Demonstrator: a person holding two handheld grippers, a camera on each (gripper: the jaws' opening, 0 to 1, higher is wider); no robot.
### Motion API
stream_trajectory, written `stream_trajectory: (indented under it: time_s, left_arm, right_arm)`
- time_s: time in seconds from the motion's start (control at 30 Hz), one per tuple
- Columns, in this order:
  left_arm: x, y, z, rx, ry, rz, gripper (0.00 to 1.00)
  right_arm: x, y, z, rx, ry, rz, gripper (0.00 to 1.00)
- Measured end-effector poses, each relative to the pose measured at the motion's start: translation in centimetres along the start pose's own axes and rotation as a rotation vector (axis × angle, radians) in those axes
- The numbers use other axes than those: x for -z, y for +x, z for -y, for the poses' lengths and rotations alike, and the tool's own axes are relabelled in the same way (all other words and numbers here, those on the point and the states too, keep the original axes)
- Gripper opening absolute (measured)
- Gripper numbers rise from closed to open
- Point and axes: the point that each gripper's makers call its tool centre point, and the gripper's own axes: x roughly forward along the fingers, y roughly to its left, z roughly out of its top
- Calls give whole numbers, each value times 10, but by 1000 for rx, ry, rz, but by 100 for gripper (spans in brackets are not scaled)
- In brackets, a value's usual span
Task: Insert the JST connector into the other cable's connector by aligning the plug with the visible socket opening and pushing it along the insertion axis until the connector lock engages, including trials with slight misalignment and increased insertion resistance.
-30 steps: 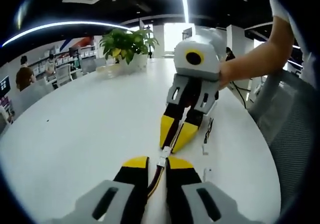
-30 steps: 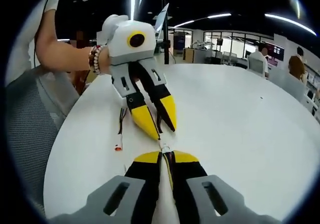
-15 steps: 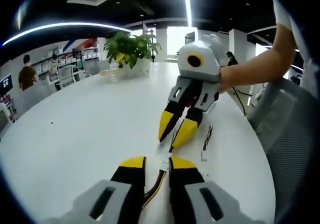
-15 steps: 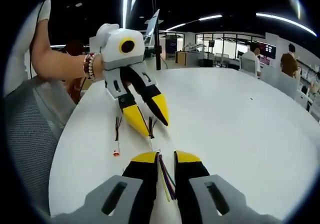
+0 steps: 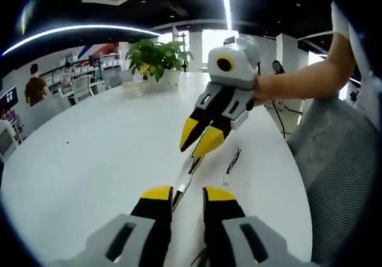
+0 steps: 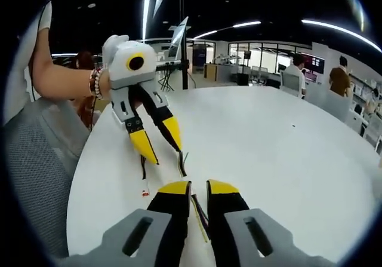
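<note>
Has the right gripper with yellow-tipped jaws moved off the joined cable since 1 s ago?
Yes. In the left gripper view the right gripper has lifted away from the cable on the white table, toward the potted plant.

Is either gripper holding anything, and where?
Nothing: left gripper and right gripper both stand open; the cable lies loose on the table.

Two tools, two cables, one potted plant.

Left yellow-tipped black two-jaw gripper jaws parted, right yellow-tipped black two-jaw gripper jaws slightly apart, bare forearms extended, beaded wrist
</note>
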Motion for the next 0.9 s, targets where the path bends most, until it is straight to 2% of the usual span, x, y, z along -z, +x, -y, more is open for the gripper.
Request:
stream_trajectory:
  time_s: [0.07,0.17,0.47,0.67,0.77,0.83,0.9]
  left_arm:
    - [-6,-2,5,10,-19,31,15]
    - [-9,-4,9,6,-12,36,15]
    - [-11,-11,23,14,-4,38,15]
    - [-3,-9,30,11,-22,37,15]
    - [8,-5,33,17,-32,8,15]
    - [17,-2,34,20,-43,-32,16]
    - [20,-1,36,26,-40,-44,16]
  right_arm:
    - [-3,1,-3,-2,-2,2,7]
    - [-4,-1,-11,-8,-3,0,7]
    - [6,-12,-26,-11,-6,-40,7]
    - [15,-15,-32,-19,-3,-68,7]
    - [22,-15,-37,-31,-5,-90,7]
    - [28,-15,-41,-45,-6,-113,7]
    - [35,-14,-43,-52,-14,-139,7]
